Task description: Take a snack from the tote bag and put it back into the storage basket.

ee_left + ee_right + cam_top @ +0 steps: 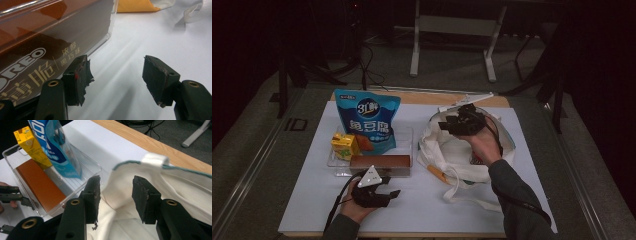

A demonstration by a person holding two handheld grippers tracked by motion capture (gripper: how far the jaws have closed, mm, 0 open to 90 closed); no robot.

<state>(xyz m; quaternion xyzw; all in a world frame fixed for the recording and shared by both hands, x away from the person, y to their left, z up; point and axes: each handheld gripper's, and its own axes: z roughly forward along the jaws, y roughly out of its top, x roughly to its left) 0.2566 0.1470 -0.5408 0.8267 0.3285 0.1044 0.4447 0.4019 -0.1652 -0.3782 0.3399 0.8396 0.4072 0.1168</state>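
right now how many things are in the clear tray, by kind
snack bag: 1
drink carton: 1
brown biscuit box: 1
total: 3, all in the clear tray

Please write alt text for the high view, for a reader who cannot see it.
A person's right gripper hovers open over a white tote bag; the left gripper rests open beside a clear tray holding a blue pouch, a yellow carton and a brown box.

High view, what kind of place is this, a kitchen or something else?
Probably a lab or recording studio, not a kitchen. Groceries sit staged in a clear plastic tray on a white sheet, cables trail over the carpeted floor behind the table, and a metal stand rises from the dark background.
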